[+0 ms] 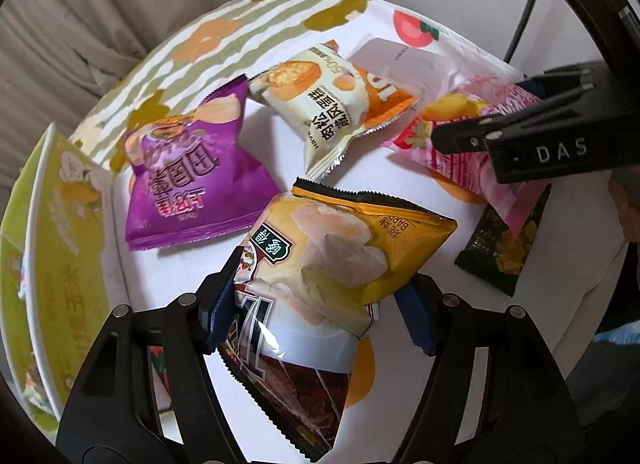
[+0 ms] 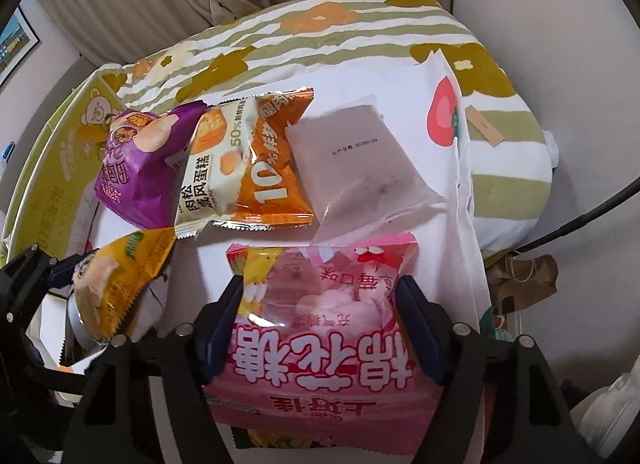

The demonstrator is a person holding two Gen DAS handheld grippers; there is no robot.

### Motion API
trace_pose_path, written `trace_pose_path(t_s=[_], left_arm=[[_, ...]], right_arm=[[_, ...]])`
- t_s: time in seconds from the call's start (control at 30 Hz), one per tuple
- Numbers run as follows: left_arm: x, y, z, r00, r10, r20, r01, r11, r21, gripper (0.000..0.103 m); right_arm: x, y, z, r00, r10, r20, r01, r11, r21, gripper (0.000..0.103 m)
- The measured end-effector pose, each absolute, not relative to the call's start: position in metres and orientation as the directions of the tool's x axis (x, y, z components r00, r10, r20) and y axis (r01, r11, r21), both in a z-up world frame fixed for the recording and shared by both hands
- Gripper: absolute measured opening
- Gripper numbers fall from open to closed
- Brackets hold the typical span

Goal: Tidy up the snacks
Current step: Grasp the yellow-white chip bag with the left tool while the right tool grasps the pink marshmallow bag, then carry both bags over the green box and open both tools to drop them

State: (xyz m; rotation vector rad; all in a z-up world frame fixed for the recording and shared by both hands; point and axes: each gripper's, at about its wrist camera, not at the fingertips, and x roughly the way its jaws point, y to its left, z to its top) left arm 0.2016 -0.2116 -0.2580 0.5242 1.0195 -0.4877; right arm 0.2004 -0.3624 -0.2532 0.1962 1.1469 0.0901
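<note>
left gripper (image 1: 312, 304) is clamped on the yellow chip bag (image 1: 344, 248): blue pads press into both sides of its lower half, and the bag sticks up and forward out of the jaws. under it in the same view we see a brown-and-white packet (image 1: 288, 380) lying between the gripper arms; can't tell if the pads catch that one too.

right gripper (image 2: 320, 304) has the pink marshmallow bag (image 2: 320, 344) between its pads, pads touching both side edges, bag bulging a bit. from the left wrist view the same bag (image 1: 480, 151) hangs tilted from the right gripper's fingers (image 1: 460, 139), over a dark green packet (image 1: 504, 248) on the table. no earlier frame here, so we say nothing on jaw motion.

rest of the snacks lie on the white cloth (image 1: 184, 280):
- purple chip bag (image 1: 192, 179), left of centre, just beyond the yellow bag
- cream-and-orange cake packet (image 1: 332, 107), just beside the purple one, edges overlapping in the right wrist view
- clear packet with a greyish block (image 2: 356, 155), touching the cake packet's right side, just beyond the pink bag's top edge

green-yellow box (image 1: 52, 248) stands at the left edge of the table, next to the purple bag. striped floral cover (image 2: 320, 35) lies behind the cloth.
</note>
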Motion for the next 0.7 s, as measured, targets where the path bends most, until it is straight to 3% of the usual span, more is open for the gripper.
trace_pose_path(t_s=[0.33, 0.7], left_arm=[[0.198, -0.194, -0.218, 0.471, -0.156, -0.868, 0.542, 0.827, 0.146, 0.066], [0.21, -0.139, -0.128, 0.61, -0.139, -0.781, 0.35, 0.93, 0.108, 0.066]], right_arm=[[0.183, -0.36, -0.225, 0.457, 0.197, -0.868, 0.028, 0.972, 0.235, 0.068], [0.204, -0.328, -0.147, 0.557, 0.274, -0.784, -0.114, 0.96, 0.254, 0.068]])
